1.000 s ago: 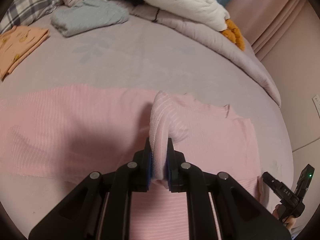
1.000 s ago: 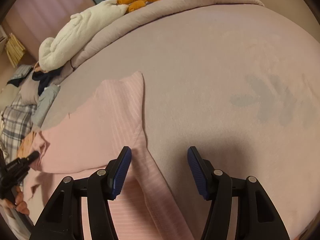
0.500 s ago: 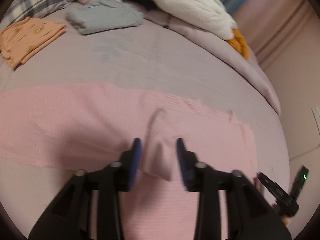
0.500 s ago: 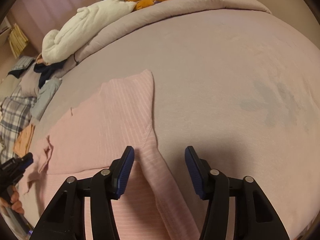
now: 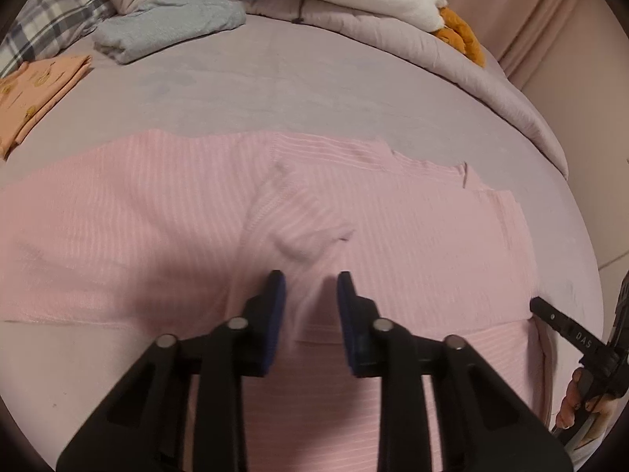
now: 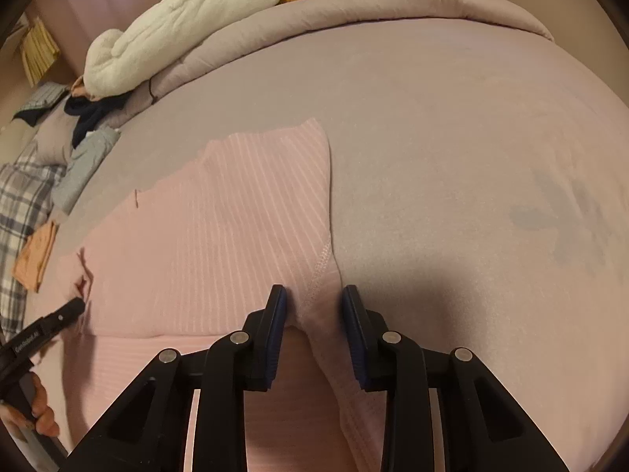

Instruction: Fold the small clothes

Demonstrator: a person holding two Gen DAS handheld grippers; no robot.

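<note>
Pink ribbed garment lies spread across the middle of the bed, and the left gripper and right gripper are each closing, unclenched, around a raised pleat, presumably to lift a fold

Pink garment of ribbed knit cloth (fine pale stripes), matt lilac bedsheet, fleecy white blanket.

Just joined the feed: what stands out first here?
A pink ribbed garment lies spread across the mauve bed. Both grippers, left and right, are closing over raised folds of it. Behind, a white plush toy lies on the rolled duvet.
</note>
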